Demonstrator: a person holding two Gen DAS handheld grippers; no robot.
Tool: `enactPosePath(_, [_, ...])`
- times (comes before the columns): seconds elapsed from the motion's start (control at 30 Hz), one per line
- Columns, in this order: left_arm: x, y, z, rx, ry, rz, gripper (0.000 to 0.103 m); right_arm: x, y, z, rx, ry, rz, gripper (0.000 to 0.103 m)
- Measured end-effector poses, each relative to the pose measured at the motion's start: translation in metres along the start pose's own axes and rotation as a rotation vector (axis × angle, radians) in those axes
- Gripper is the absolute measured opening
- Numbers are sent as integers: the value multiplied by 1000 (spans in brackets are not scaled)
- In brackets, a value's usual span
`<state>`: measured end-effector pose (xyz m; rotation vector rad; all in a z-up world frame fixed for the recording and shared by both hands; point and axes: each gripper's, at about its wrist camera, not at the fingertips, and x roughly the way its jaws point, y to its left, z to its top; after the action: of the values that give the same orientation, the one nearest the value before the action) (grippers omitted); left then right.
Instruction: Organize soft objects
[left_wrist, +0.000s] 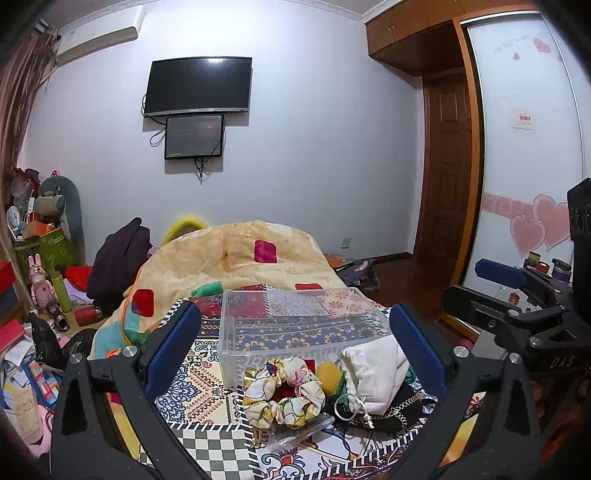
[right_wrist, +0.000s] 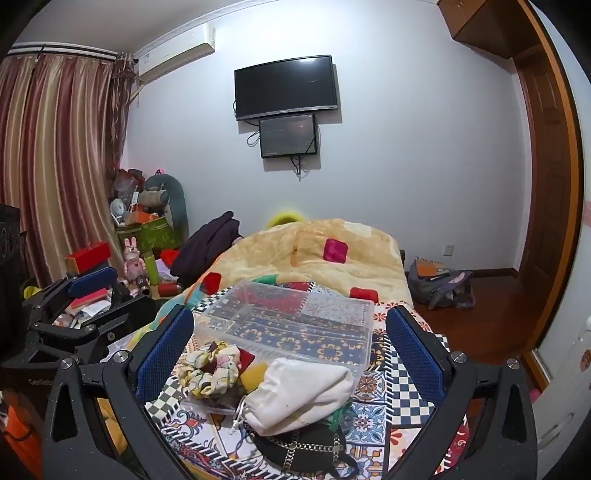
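A pile of soft objects lies on the patterned bedspread (left_wrist: 207, 373): a floral scrunchie (left_wrist: 284, 391), a yellow pompom (left_wrist: 330, 374), a white drawstring pouch (left_wrist: 373, 373) and a black chained item (left_wrist: 399, 408). Behind them stands an empty clear plastic box (left_wrist: 295, 325). My left gripper (left_wrist: 295, 343) is open and empty, hovering before the pile. In the right wrist view the scrunchie (right_wrist: 208, 369), pouch (right_wrist: 303, 393), black chained item (right_wrist: 306, 448) and box (right_wrist: 295, 321) lie between the open, empty fingers of my right gripper (right_wrist: 291, 343).
A yellow blanket (left_wrist: 236, 258) is heaped at the bed's far end. Clutter with a pink rabbit toy (left_wrist: 38, 282) fills the floor at left. A backpack (right_wrist: 439, 284) lies on the wooden floor at right. The other gripper (left_wrist: 517, 295) shows at right.
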<state>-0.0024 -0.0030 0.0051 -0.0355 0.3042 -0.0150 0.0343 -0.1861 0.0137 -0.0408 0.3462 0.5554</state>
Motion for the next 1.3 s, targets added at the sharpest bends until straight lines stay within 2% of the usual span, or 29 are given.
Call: enactPosePath(1.3, [-3, 0, 5, 2, -11, 1, 103, -5, 3, 4, 4, -5, 4, 103])
